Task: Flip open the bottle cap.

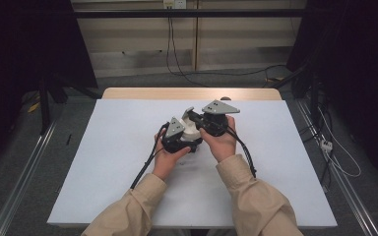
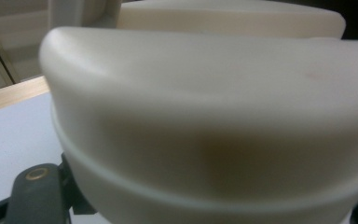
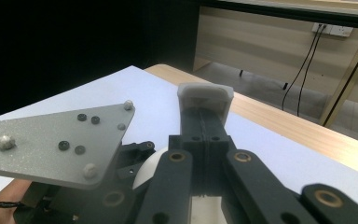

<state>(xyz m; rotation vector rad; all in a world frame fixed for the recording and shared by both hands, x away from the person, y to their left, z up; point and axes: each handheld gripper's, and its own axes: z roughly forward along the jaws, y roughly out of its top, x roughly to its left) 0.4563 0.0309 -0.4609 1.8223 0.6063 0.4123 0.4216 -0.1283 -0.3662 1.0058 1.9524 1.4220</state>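
From my seat at the high view I look down on a counter [image 1: 103, 162] covered by a pale blue-white sheet, with a strip of light wood [image 1: 192, 93] bare along its far edge. Grey carpet surrounds it, metal rails [image 1: 24, 172] run along the floor on both sides, and black cables [image 1: 172, 54] drop from a wall socket [image 1: 173, 4] down a beige panelled wall behind; more cables and a white plug [image 1: 326, 144] lie at the right on the floor. Dark screens close in the room at left and right. Both of my hands meet near the middle of the sheet, slightly toward the far side. The left gripper [image 1: 177, 135] and the right gripper [image 1: 211, 120] sit close together with a cream-white rounded object [image 1: 192, 130] between them. In the left gripper view that object [image 2: 205, 116] is pressed right up to the lens, smooth, with a seam running around it, so I cannot see the left fingers themselves; they read as closed as far as they go, and I cannot tell whether they have anything in them. In the right gripper view the right fingers [image 3: 206, 126] are brought together, pads flat against each other with nothing held, pointing up and away over the sheet toward the wooden edge, the left gripper's grey plate [image 3: 56, 140] just beside them.
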